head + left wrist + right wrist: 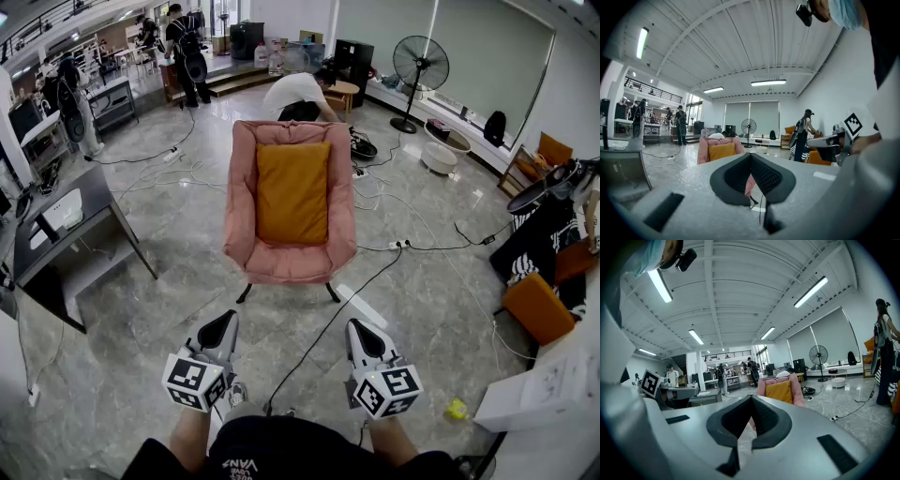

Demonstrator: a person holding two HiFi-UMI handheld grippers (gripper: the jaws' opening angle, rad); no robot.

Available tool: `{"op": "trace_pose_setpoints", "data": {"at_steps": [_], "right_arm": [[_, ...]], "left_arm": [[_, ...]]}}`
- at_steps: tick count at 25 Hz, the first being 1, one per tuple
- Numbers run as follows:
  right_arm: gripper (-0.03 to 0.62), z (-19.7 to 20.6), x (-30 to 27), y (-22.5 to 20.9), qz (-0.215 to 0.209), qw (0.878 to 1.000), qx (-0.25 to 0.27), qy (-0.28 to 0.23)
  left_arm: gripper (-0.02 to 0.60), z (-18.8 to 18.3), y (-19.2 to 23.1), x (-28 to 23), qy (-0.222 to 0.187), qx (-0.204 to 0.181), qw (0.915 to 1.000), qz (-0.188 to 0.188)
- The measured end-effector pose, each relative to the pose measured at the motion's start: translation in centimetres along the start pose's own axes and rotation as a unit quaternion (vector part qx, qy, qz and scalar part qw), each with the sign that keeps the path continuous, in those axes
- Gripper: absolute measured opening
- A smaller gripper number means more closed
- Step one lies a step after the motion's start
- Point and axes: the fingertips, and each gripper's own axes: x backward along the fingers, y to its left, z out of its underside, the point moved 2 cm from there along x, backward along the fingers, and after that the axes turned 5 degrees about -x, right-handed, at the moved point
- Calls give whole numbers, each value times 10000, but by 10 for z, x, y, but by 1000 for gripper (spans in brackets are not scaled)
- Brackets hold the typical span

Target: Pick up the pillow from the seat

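An orange pillow (292, 191) leans upright against the back of a pink armchair (246, 246) in the middle of the floor. The same pillow (721, 151) shows small ahead in the left gripper view, and the pillow (779, 392) also appears in the right gripper view. My left gripper (225, 325) and right gripper (359, 328) hover low in the head view, side by side, well short of the chair. Both are shut with nothing between the jaws. In the left gripper view, its jaws (751, 157) meet at the tips; the right gripper (751, 400) looks the same.
Black cables (330, 321) run across the marble floor around the chair. A grey desk (66, 225) stands left, an orange stool (537, 307) and a white box (539, 394) right. A standing fan (418, 66) and several people are at the back.
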Motion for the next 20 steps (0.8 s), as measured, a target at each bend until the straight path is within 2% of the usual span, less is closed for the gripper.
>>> {"op": "trace_pose_setpoints", "data": {"at_steps": [6,10,15,16,17,18,20], "right_arm": [[3,-1,1,-7,25,10000,-22,-5],[5,2,-2,-15,32,9997,-229,-16],[5,7,-11,-21,22,9991,-427,61],[25,9,-15,-22,4,9988,-481,83],[145,10,-20,-24,-5,9985,-535,117],[218,11,-27,-25,0,9983,-571,151],[229,9,-41,-26,37,9982,-583,167]], "left_arm": [[18,1,-4,-4,5,10,10000,35],[20,4,-3,-5,-67,69,9999,79],[36,12,-1,-15,84,174,9995,234],[110,13,1,-20,109,263,9992,278],[238,15,3,-24,136,345,9988,319],[277,16,6,-29,163,398,9985,351],[286,19,16,-38,211,416,9981,398]]}}
